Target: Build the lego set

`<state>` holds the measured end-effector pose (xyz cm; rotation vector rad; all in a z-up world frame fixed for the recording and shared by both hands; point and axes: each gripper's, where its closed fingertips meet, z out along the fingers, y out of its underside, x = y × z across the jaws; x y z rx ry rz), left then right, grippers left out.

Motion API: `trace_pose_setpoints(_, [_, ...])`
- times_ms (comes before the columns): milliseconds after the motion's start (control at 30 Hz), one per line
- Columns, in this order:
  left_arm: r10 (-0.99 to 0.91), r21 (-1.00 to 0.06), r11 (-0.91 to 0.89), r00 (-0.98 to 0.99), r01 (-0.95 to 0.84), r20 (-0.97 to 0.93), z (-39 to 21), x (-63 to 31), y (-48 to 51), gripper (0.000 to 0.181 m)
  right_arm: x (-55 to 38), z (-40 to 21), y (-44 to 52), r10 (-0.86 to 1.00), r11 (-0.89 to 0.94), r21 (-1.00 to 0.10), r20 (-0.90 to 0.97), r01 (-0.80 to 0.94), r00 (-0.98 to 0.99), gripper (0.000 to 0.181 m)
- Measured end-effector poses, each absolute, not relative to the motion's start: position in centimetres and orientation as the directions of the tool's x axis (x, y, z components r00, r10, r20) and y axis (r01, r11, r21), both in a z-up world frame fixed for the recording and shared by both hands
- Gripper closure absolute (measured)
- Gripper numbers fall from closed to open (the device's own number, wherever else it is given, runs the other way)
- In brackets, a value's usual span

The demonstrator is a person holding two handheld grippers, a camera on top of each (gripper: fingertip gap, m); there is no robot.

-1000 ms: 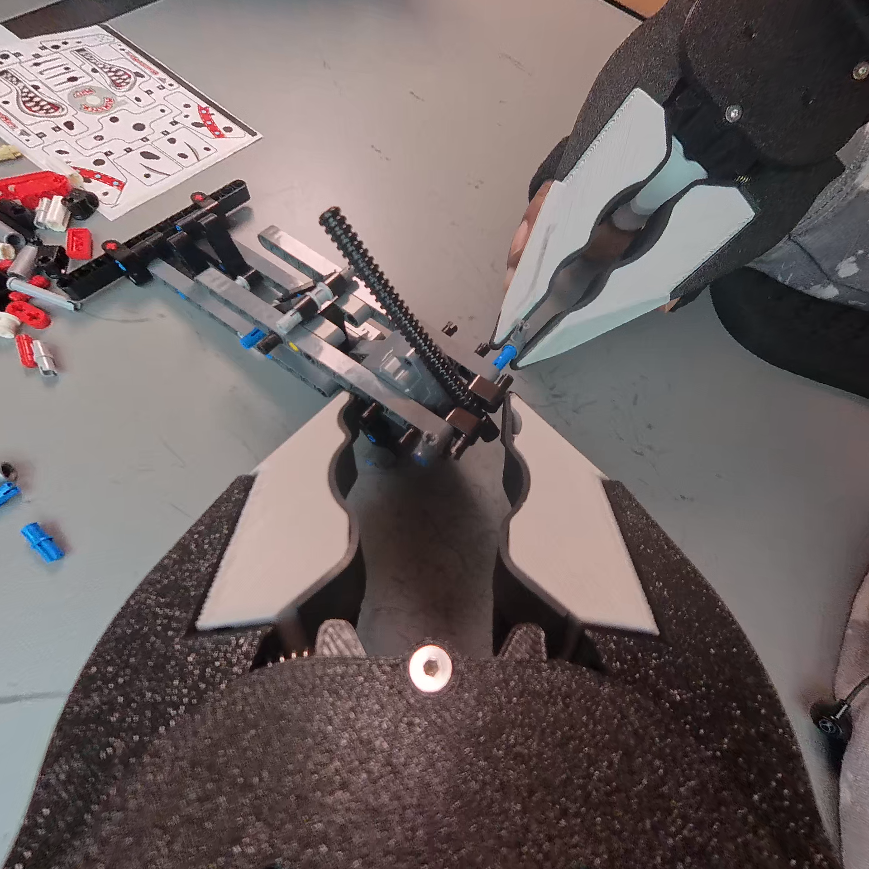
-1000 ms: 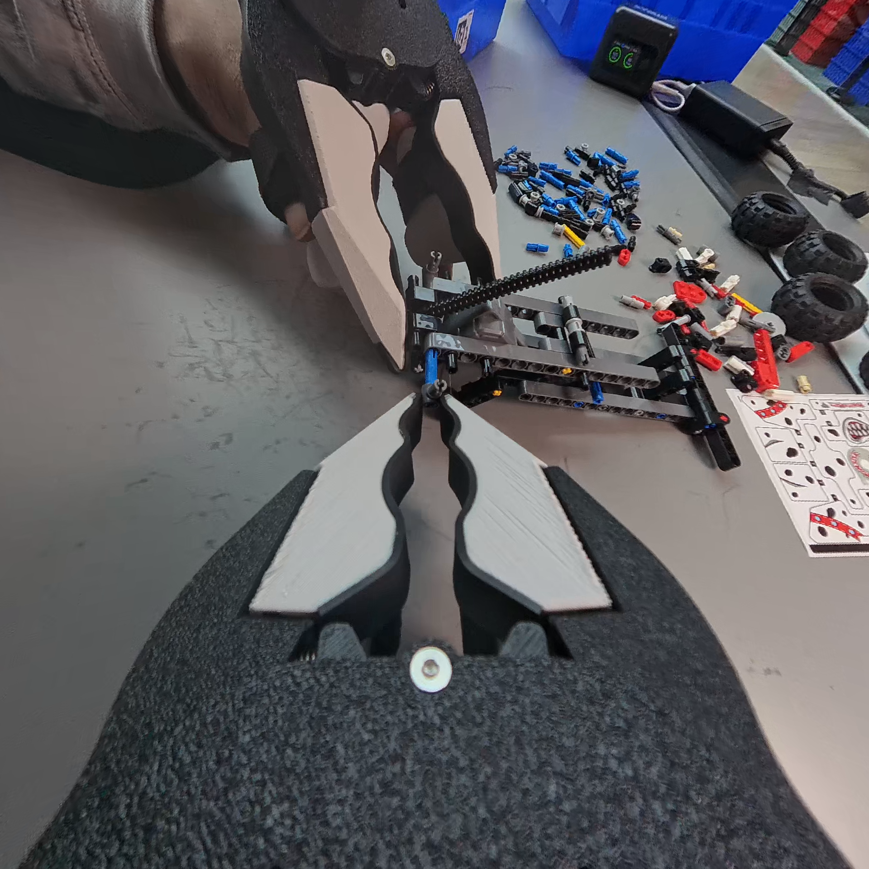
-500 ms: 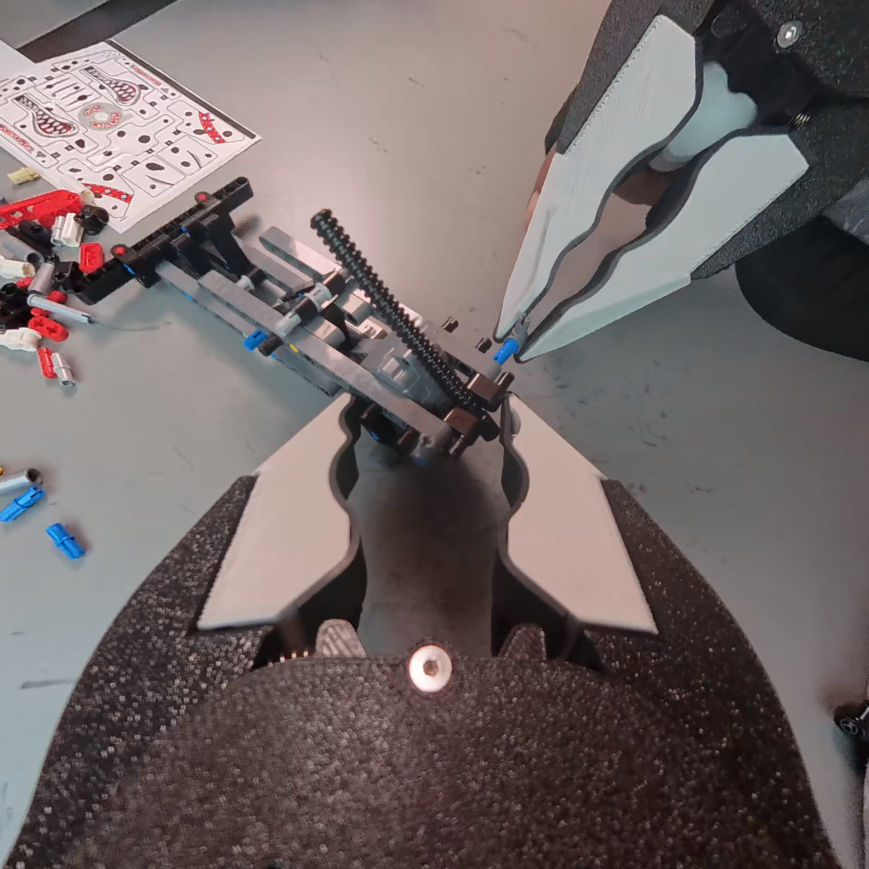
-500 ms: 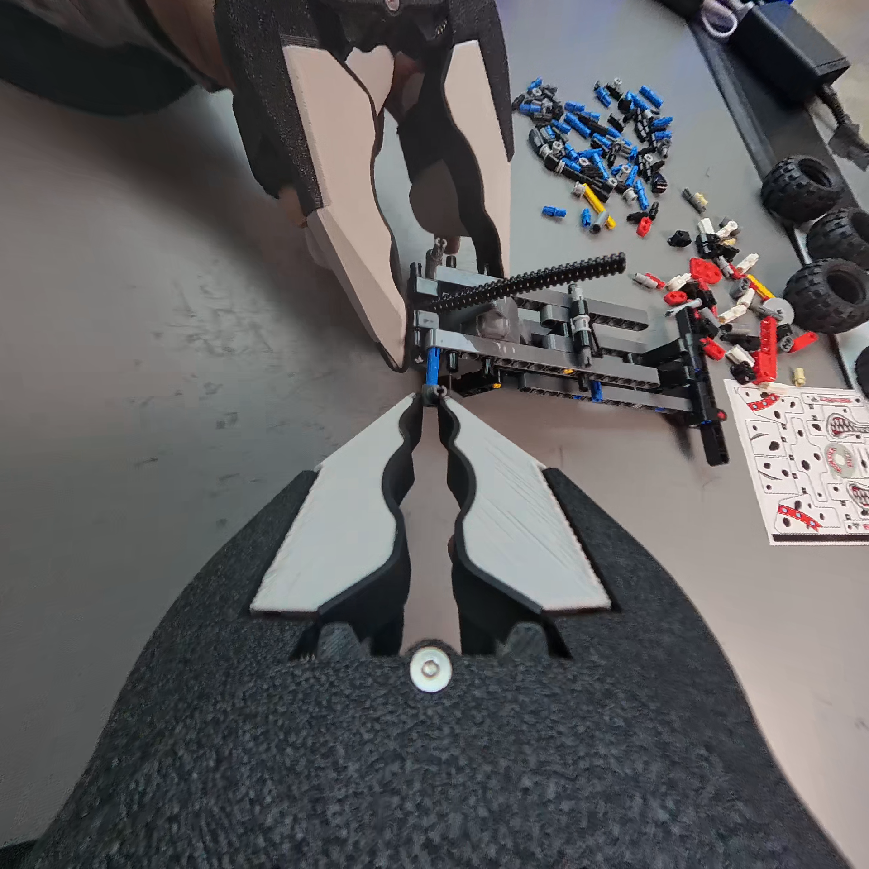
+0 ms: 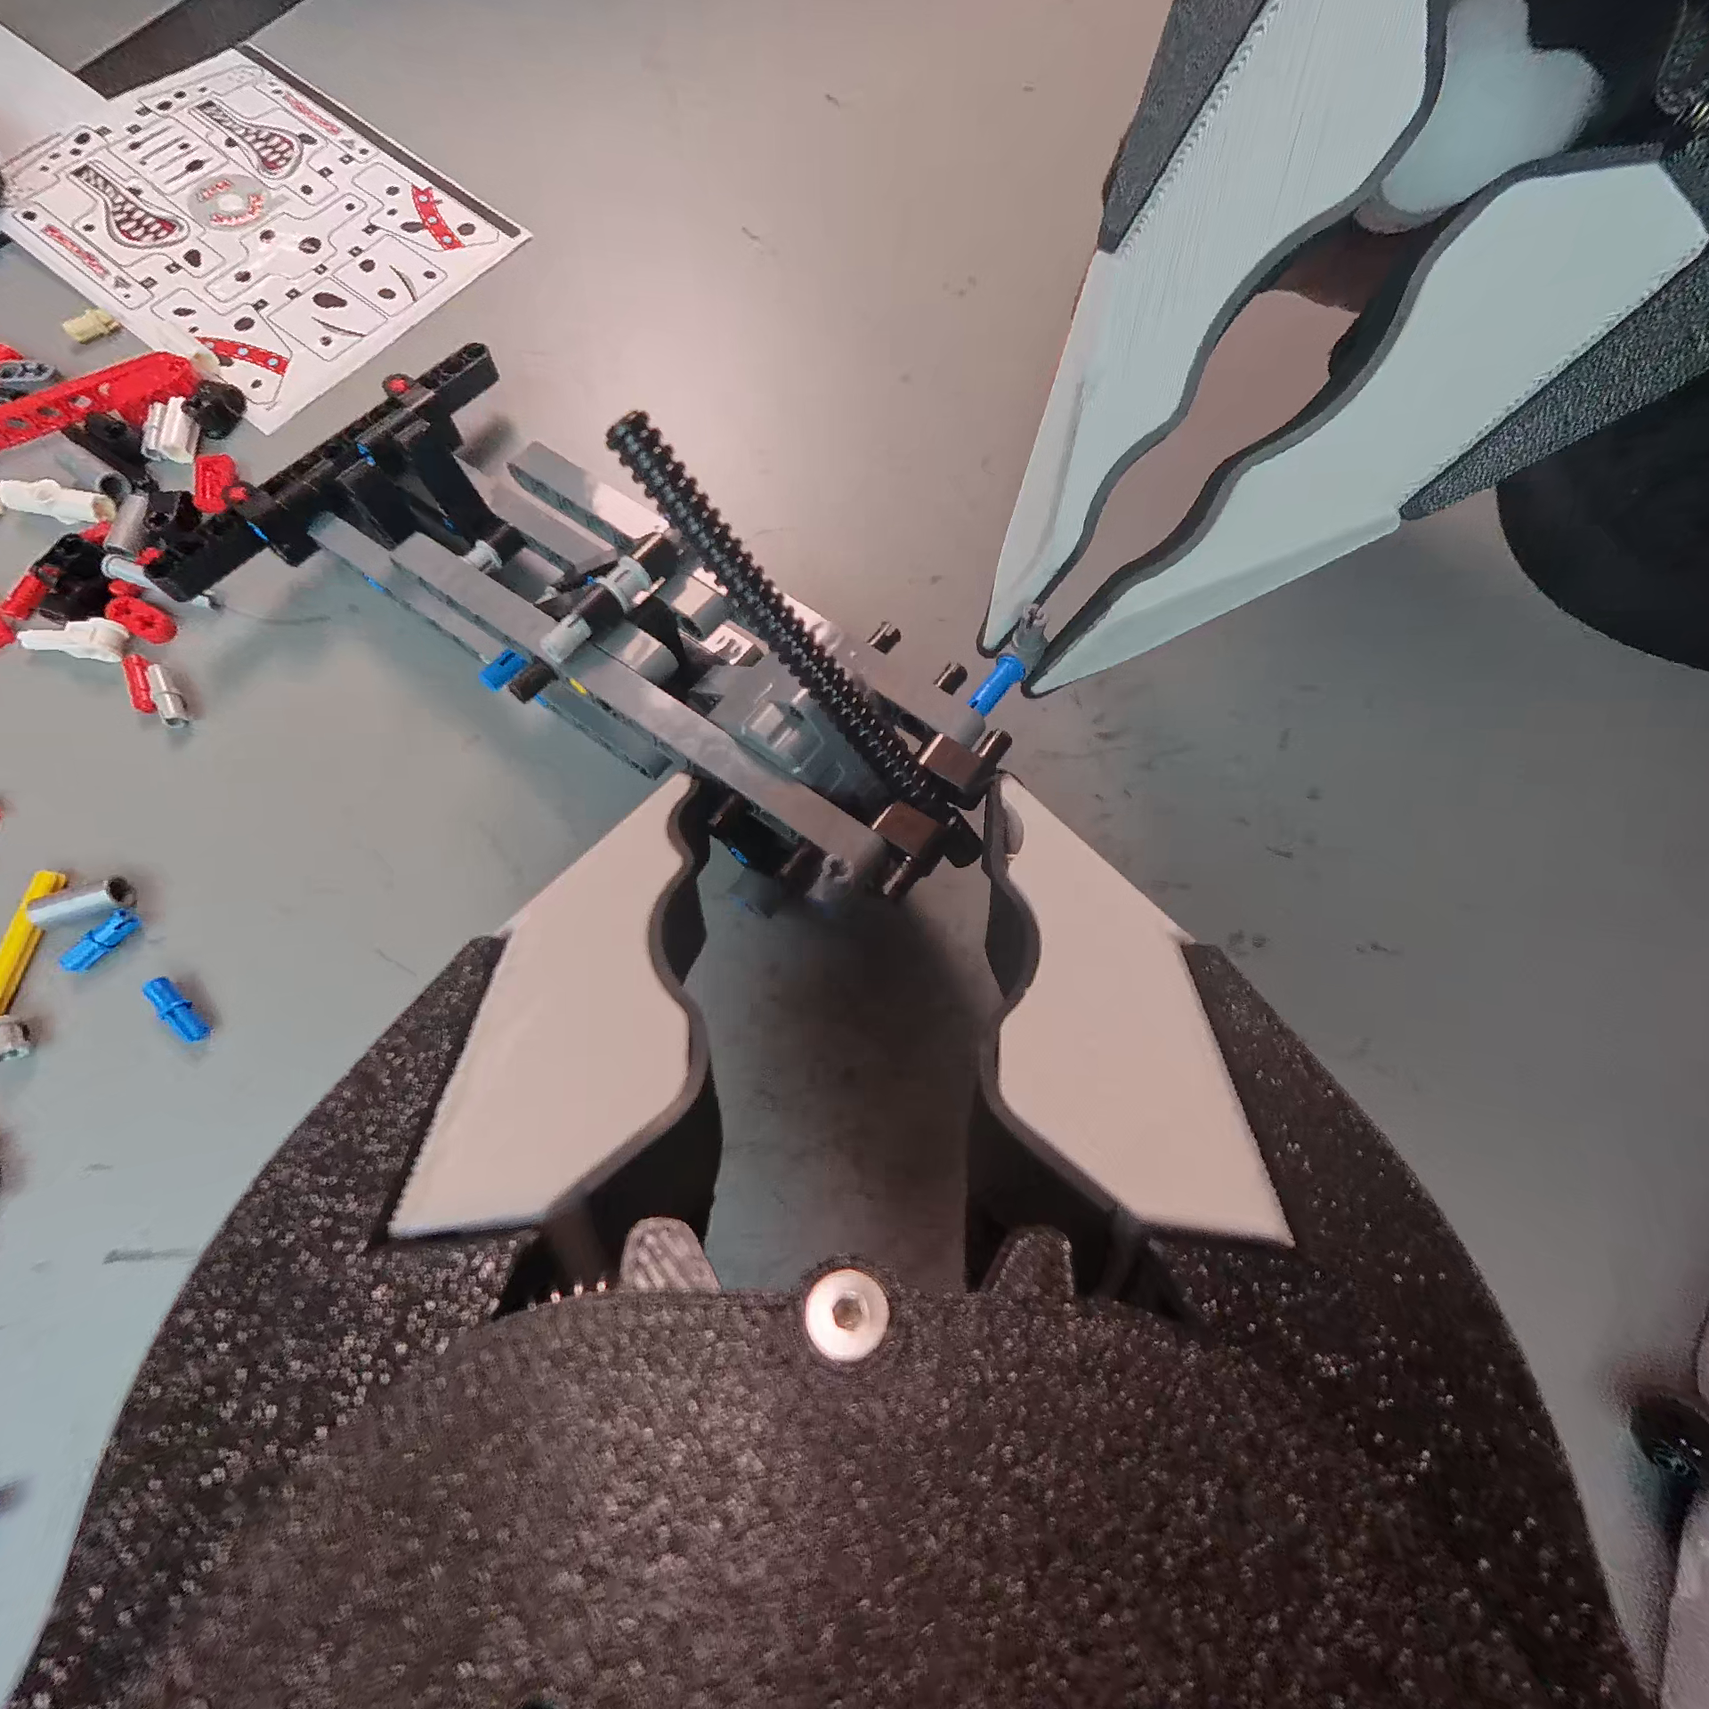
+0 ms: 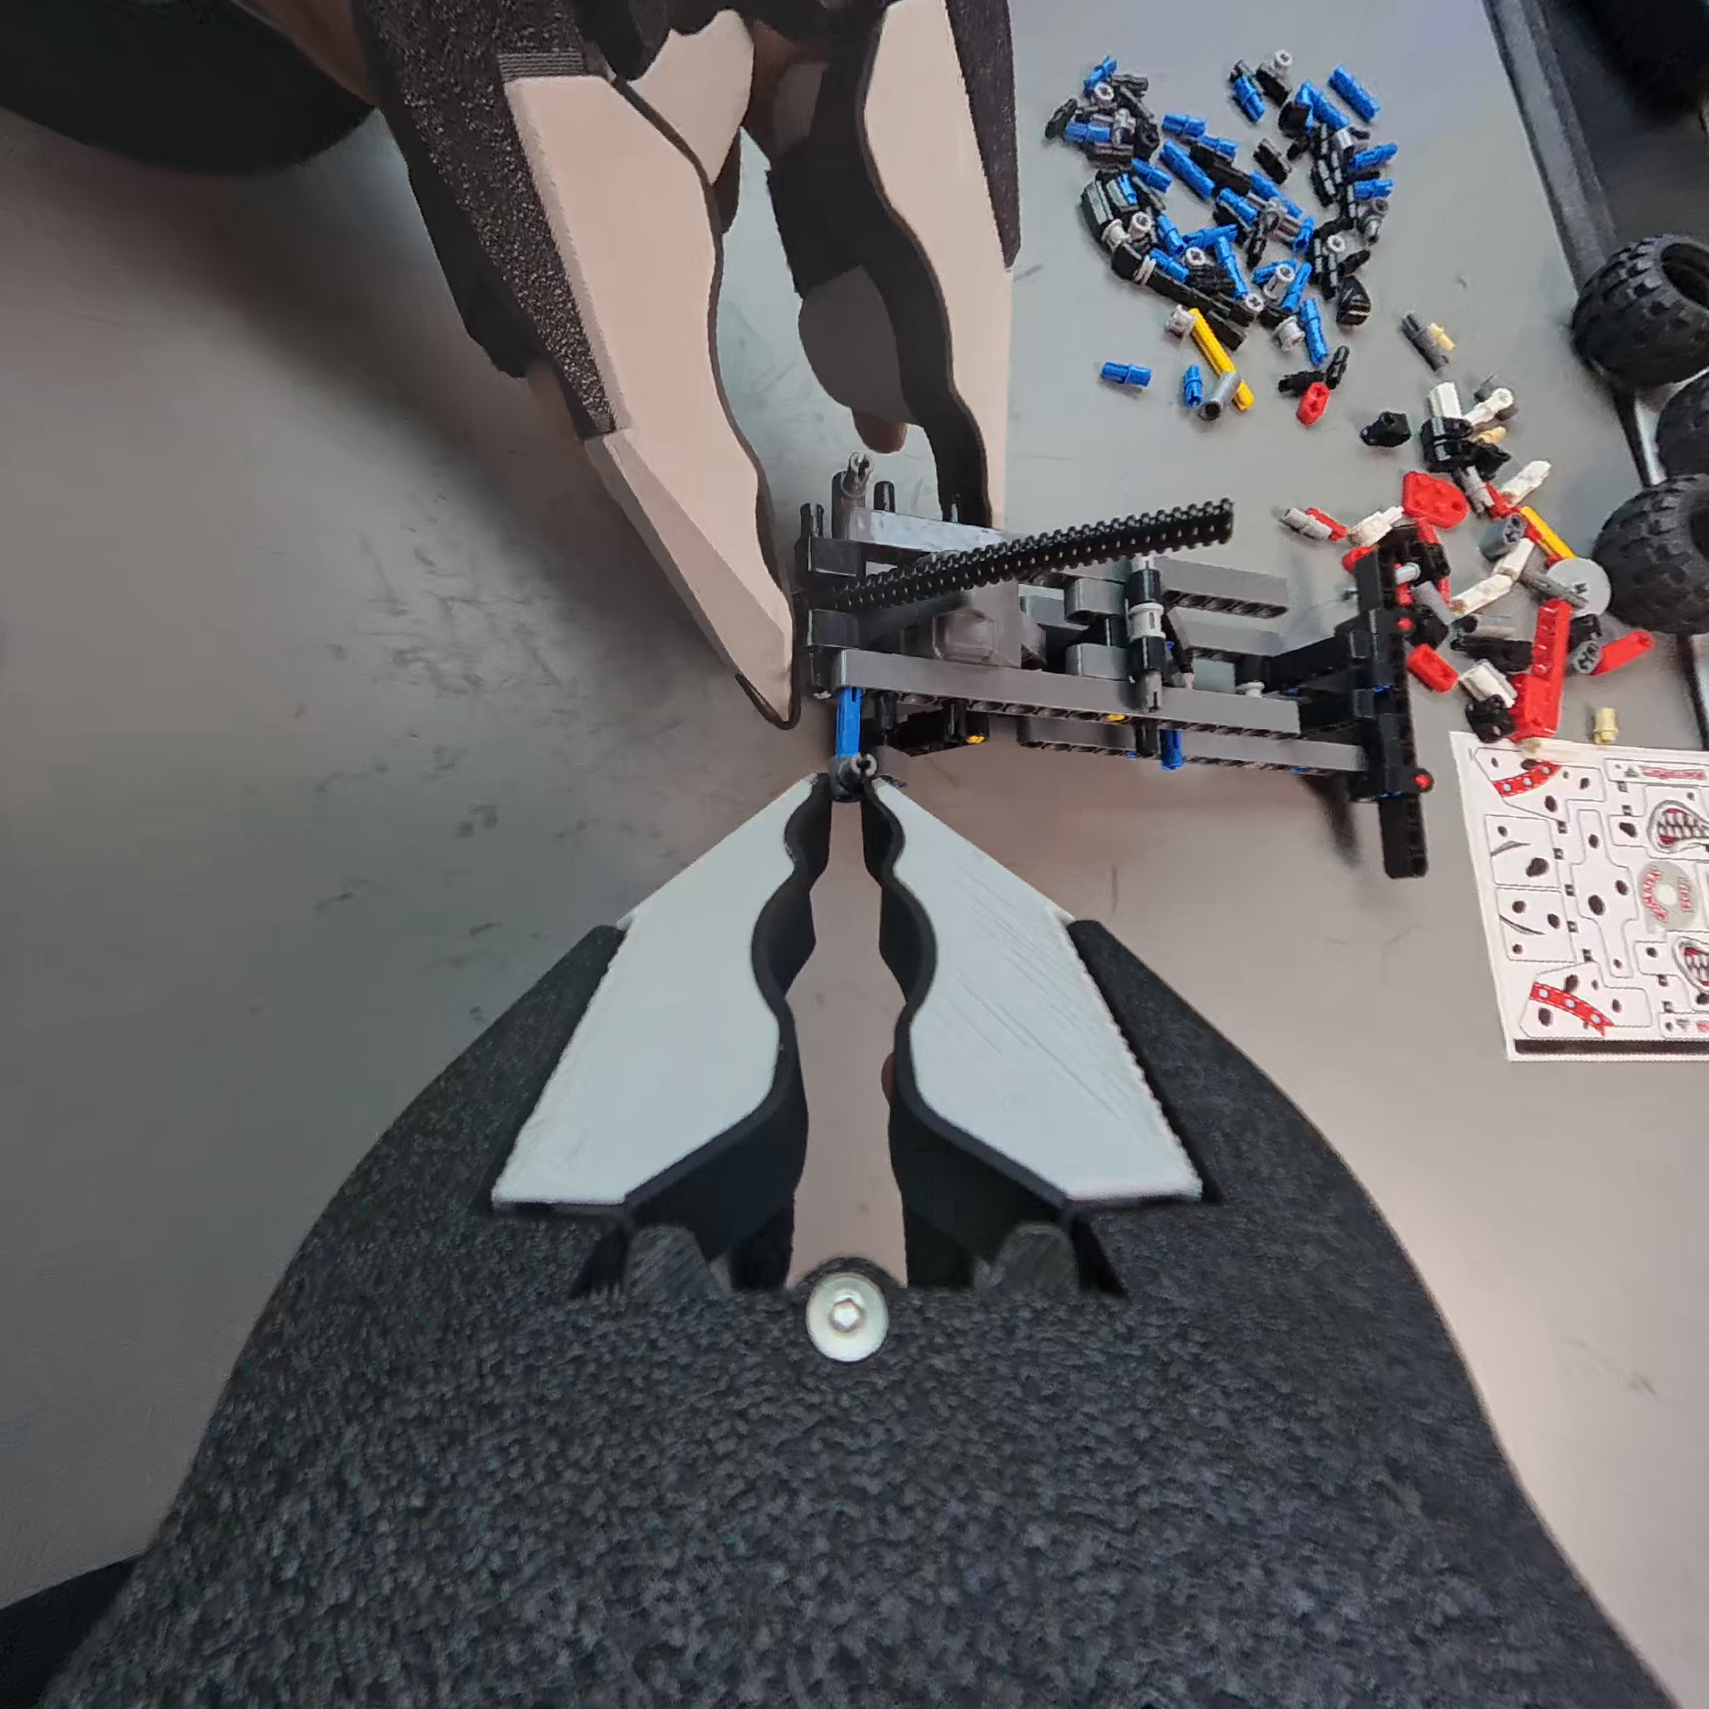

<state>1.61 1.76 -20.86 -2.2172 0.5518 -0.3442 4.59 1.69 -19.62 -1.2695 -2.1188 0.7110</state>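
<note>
In the left wrist view, the left gripper (image 5: 842, 814) has its jaws apart around the near end of the grey and black lego frame (image 5: 647, 647), which lies on the grey table (image 5: 1295, 925). The tips sit beside the two sides of the frame's end; I cannot tell if they really press it. The frame looks light and stiff, but it is only pinned together, so I judge a hard squeeze or a twist could pop a beam loose. The solid end beams are the best place to hold it, not the black toothed rack (image 5: 768, 610), which rises at an angle and seems to be free at its top. From the upper right comes the right gripper (image 5: 1017, 661), its jaws clamped on a small blue pin (image 5: 997, 682) whose far tip meets the corner of the frame. The pin is tiny and smooth and could slip or turn in the tips. A sticker sheet (image 5: 250, 231) and loose red pieces (image 5: 92, 398) lie to the left, well apart.

In the right wrist view, the blue pin stands between the closed tips and the frame's edge. The pile of blue and black pins (image 6: 1230, 213), the black tyres (image 6: 1646, 314) and the sticker sheet lie farther off on the right. Nothing blocks the way to the frame, though the left gripper's finger (image 6: 684, 462) stands close to the pin.
</note>
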Motion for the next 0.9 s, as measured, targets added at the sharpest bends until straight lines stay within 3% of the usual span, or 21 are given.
trace_pose_setpoints(533, [-0.456,-0.750,-0.616,0.886,-0.241,0.090,-21.1,1.3,1.3,0.121,4.3,-19.4,1.1,0.909,0.377,-0.724,0.171,0.578,-0.380,0.176])
trace_pose_setpoints(667, [-0.462,-0.758,-0.613,0.879,-0.222,0.116,-21.0,1.3,1.3,0.121,4.1,-19.5,1.1,0.917,0.302,-0.804,0.097,0.512,-0.388,0.176])
trace_pose_setpoints(900, [-0.464,-0.765,-0.606,0.878,-0.220,0.115,-21.0,1.2,1.3,0.121,4.1,-19.5,0.8,0.912,0.297,-0.830,0.102,0.472,-0.396,0.176])
